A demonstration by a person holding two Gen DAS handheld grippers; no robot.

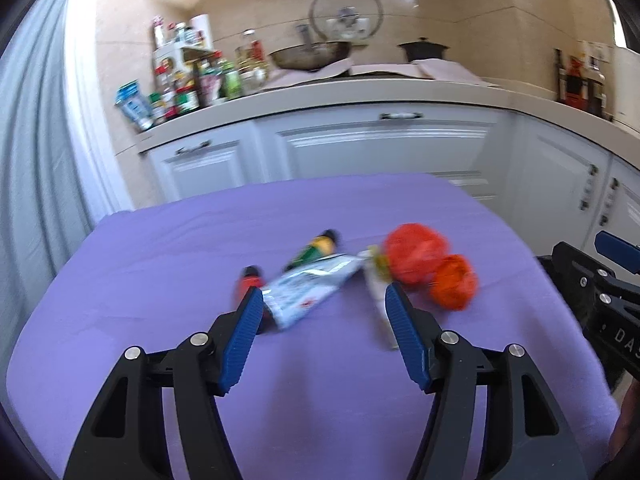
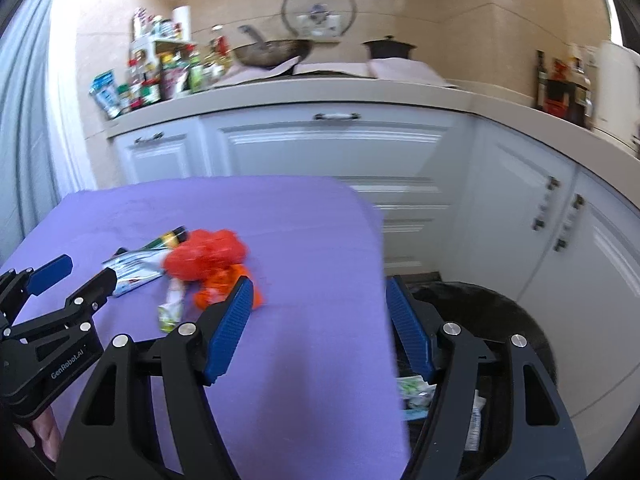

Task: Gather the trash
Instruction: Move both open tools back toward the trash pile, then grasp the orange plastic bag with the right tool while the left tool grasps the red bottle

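The trash is lying in a loose cluster on the purple-covered surface (image 1: pixel 160 272), ahead of both tongs. In the left wrist view, the left tongs (image 1: pixel 324 312) are standing moderately open with nothing between the pads. The silver foil packet (image 1: pixel 308 284) is lying at 11 o'clock from their midpoint, its near end just beside the left pad. A small red-and-black item (image 1: pixel 250 278) is sitting at 10 o'clock beyond that pad, and a green-and-yellow wrapper (image 1: pixel 316 250) is lying at 12 o'clock behind the packet. A pale narrow wrapper (image 1: pixel 378 284) is running along the right pad, just beside it; motion blur is hiding whether they are touching. The red crumpled bag (image 1: pixel 414 258) and the orange crumpled piece (image 1: pixel 454 288) are sitting at 1 to 2 o'clock, touching each other.

In the right wrist view, the right tongs (image 2: pixel 318 320) are also standing moderately open and are holding nothing. They are straddling the right edge of the surface: the left pad is over the cloth, just beside the orange piece, while the right pad is over the black bin (image 2: pixel 500 320) below. The bin is containing discarded wrappers (image 2: pixel 416 392), possibly paper. The kitchen cabinets (image 2: pixel 332 148) are standing at 12 o'clock, well apart.
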